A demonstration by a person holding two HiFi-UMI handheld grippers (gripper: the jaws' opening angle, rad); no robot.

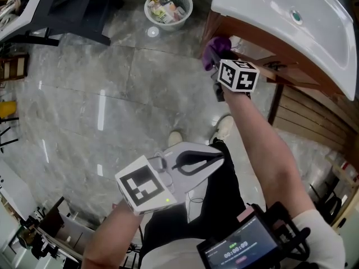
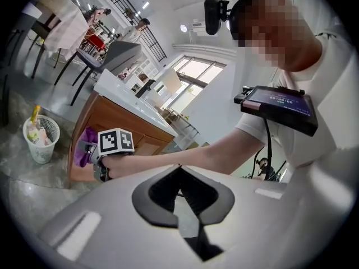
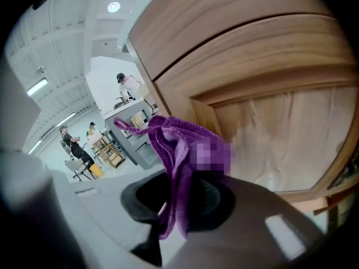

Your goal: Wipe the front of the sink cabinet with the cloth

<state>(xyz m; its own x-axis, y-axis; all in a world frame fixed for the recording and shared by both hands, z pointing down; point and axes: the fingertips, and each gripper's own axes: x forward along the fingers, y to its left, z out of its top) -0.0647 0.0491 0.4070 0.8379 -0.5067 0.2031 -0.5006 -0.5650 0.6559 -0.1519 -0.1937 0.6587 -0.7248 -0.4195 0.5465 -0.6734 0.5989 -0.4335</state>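
A purple cloth (image 1: 215,45) is bunched in my right gripper (image 1: 217,65), which is shut on it. The cloth touches the upper front of the wooden sink cabinet (image 1: 291,97), just under the white sink (image 1: 280,13). In the right gripper view the cloth (image 3: 180,156) hangs out of the jaws close against the cabinet's wood panel (image 3: 275,111). My left gripper (image 1: 216,158) hangs low near the person's legs, shut and holding nothing. From the left gripper view, the cloth (image 2: 84,148) presses on the cabinet's (image 2: 120,125) front beside the marker cube.
A white waste basket (image 1: 168,7) with rubbish stands on the marble floor left of the cabinet. Dark table legs (image 1: 78,10) are at the far left. A screen device (image 1: 241,248) is strapped to the person's chest. The person's shoes (image 1: 224,126) stand near the cabinet's base.
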